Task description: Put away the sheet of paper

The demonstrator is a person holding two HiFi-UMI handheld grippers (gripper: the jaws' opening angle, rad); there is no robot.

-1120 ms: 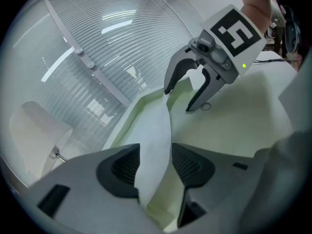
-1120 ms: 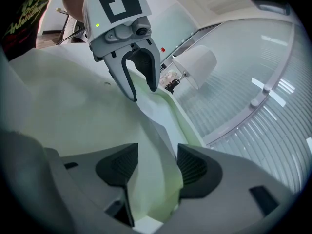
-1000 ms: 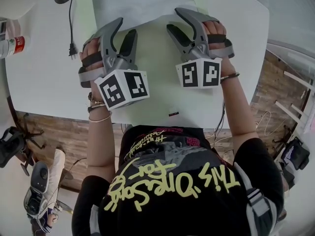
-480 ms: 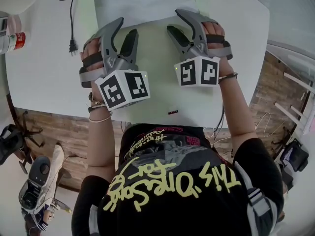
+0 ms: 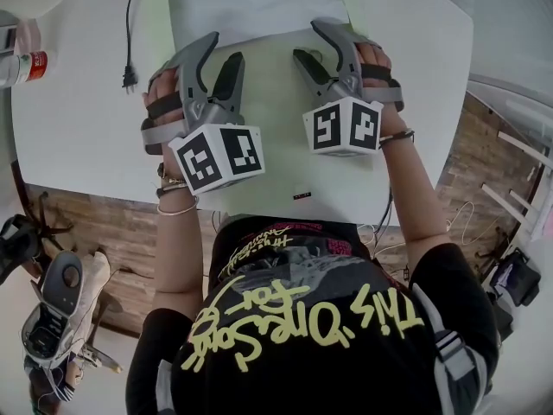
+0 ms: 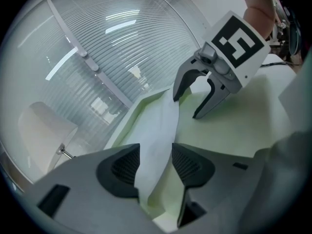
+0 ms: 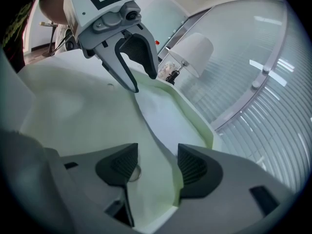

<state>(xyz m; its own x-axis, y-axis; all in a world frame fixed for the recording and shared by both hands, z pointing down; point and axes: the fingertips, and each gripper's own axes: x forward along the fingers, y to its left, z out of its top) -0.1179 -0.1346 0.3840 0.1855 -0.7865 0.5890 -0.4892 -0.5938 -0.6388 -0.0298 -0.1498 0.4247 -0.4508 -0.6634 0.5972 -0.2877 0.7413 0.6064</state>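
Sheet of paper (image 5: pixel 251 5) not yet stowed.
Upper centre, its edge is straddled by left gripper (image 5: pixel 221 48) and right gripper (image 5: pixel 309 39), jaws parted, nothing clamped.

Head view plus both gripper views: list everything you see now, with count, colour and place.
sheet of paper: one, white, far middle of table, near edge between both claws' jaws
mat: one, pale green, under the paper
table: one, white
cable: one, black, far left of table
bottle: one, red label, head view's left edge
lamp: one, white shade, beyond the table
left claw: one, grey, jaws apart
right claw: one, grey, jaws apart
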